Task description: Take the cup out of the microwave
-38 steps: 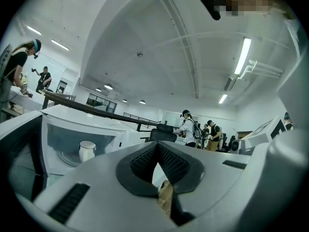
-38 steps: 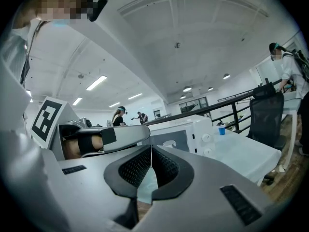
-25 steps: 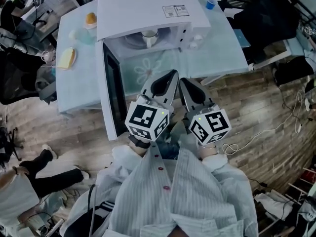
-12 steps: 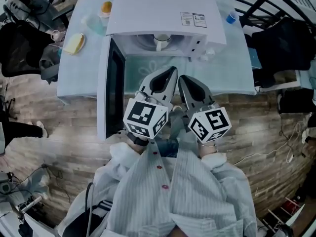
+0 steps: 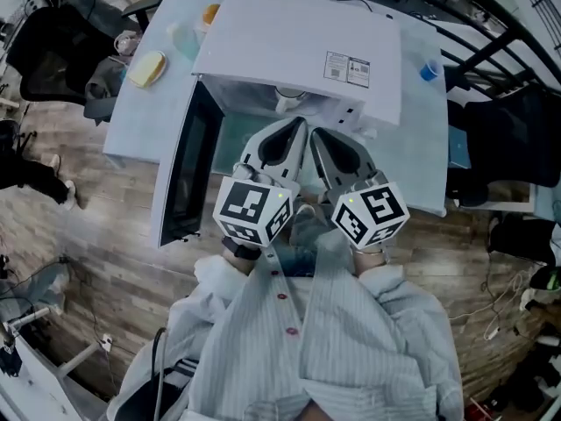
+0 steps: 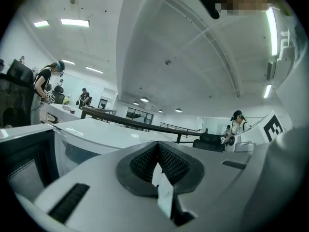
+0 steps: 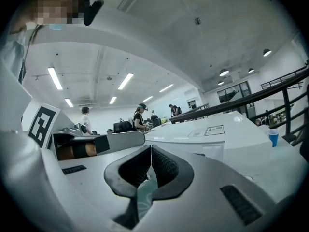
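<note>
The white microwave (image 5: 298,46) stands on a pale table (image 5: 419,160) with its door (image 5: 182,172) swung open to the left. Inside the cavity, the white cup (image 5: 289,101) shows only partly under the top edge. My left gripper (image 5: 298,124) and right gripper (image 5: 316,133) are side by side, level, just in front of the opening and short of the cup. Both are shut with nothing between the pads. The left gripper view shows its closed tips (image 6: 157,144) with the microwave (image 6: 91,139) beyond. In the right gripper view the closed tips (image 7: 150,148) sit before the microwave (image 7: 207,134).
On the table lie a yellow piece of food (image 5: 146,67), an orange item (image 5: 210,12) and a small blue cup (image 5: 429,70). A black chair (image 5: 48,51) stands at the left and dark bags (image 5: 513,134) at the right. Wooden floor lies below the table.
Both grippers, still shut, have moved forward up to the microwave's open front. The view has swung, so the table and microwave now sit turned in the picture.
</note>
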A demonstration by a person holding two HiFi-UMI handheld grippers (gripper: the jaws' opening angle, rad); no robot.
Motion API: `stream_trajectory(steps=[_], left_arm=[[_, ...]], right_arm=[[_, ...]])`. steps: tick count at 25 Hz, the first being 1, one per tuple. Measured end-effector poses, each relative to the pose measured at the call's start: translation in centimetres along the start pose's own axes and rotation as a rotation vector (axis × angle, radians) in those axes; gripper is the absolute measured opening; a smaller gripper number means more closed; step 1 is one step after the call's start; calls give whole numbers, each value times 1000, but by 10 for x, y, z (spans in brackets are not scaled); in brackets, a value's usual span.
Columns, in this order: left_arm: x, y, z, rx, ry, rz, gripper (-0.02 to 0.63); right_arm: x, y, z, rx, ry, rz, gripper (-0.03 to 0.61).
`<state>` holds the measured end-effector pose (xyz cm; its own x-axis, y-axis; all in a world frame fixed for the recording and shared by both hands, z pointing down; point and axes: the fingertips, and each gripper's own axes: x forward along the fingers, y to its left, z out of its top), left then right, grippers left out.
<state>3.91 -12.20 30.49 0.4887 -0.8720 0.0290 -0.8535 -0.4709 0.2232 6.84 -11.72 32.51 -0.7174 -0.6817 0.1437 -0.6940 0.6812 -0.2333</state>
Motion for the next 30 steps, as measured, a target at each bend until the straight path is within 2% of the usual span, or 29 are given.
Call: stream_trajectory(steps=[7, 13, 19, 30], left_arm=[[10, -4, -1, -4, -4, 108, 9], [10, 0, -1, 3, -3, 160, 9], [9, 15, 1, 1, -7, 193, 9], [18, 45, -9, -1, 27, 186, 9]], right_arm=[[3, -7, 3, -24, 39, 121, 37], [7, -5, 2, -25, 54, 177, 37], [16, -7, 4, -22, 51, 186, 37], [40, -14, 0, -16, 61, 147, 37]])
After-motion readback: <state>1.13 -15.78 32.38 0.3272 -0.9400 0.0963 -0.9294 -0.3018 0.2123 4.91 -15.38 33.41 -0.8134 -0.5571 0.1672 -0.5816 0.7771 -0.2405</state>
